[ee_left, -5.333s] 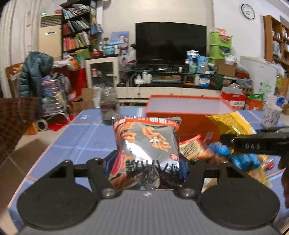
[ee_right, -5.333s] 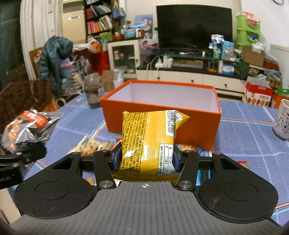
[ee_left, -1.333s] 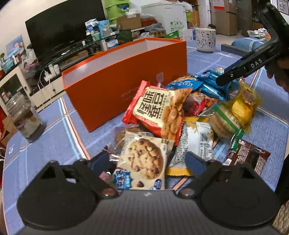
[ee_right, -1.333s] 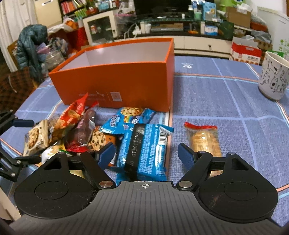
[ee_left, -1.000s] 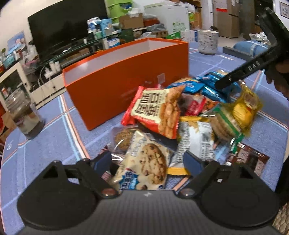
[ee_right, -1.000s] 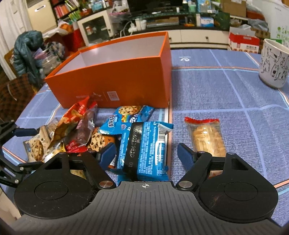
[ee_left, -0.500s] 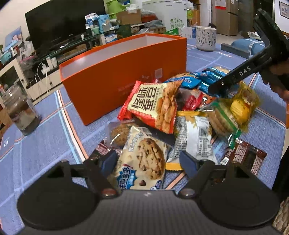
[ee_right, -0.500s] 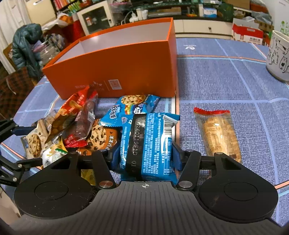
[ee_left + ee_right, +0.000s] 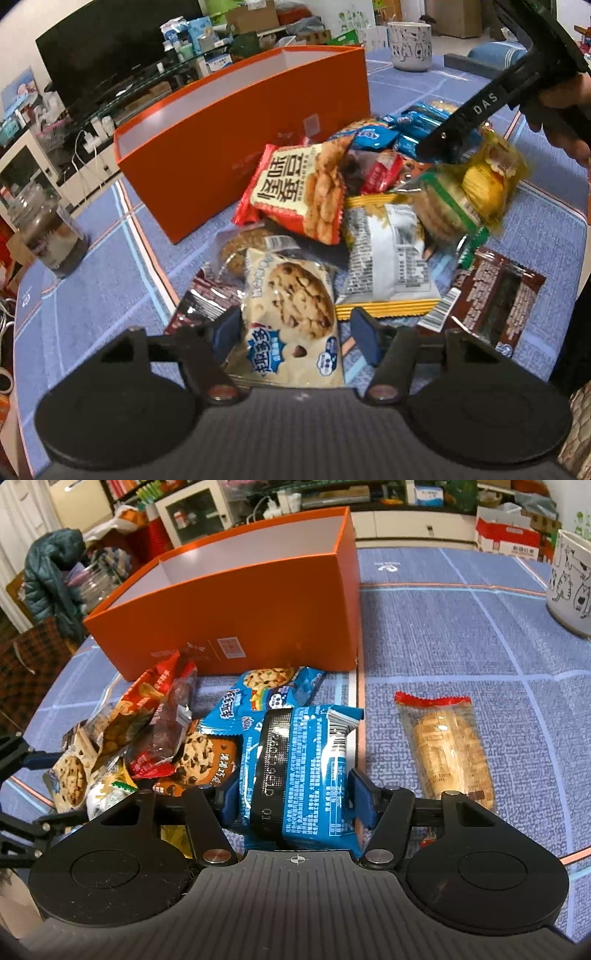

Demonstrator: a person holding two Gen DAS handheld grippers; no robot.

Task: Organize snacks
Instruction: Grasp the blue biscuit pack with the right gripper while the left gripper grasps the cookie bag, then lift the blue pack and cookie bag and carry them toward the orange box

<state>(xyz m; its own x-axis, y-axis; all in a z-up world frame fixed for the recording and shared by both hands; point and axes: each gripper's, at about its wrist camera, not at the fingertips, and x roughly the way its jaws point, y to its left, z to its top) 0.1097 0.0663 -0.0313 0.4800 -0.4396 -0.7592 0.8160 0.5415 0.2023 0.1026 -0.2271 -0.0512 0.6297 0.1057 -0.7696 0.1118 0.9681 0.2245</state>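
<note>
- Table point(image 9: 461, 635), covered in a blue cloth with pale grid lines, carries everything; most of the sorting looks to be ahead, since the snack heap lies outside the box.
- Orange rectangular cardboard box point(image 9: 236, 602) stands open behind the heap, its long axis running from near right to far left in the right wrist view; only the white inner walls show and its floor is hidden, so I cannot tell how many packs are already in it.
- Heap of loose foil snack packets point(image 9: 369, 206) lies on the table just in front of the box, overlapping one another at mixed angles.
- Left tongs point(image 9: 295, 338) straddle the pale chocolate-chip cookie packet point(image 9: 295, 314) at the near edge of the heap; the jaws are closing, one pad at the packet's edge and the other a little clear of it, so no grip yet. The packet lies flat, long axis pointing away from the camera toward the box.
- Right tongs point(image 9: 295, 797) are clamped on the blue foil biscuit packet point(image 9: 299, 764), though the jaws are opening slightly; its long axis points forward toward the box, barcode end farthest away.
- Clear wrapper of wafer biscuits with a red sealed end point(image 9: 447, 749) lies alone to the right, well apart from the heap, red end toward the box.
</note>
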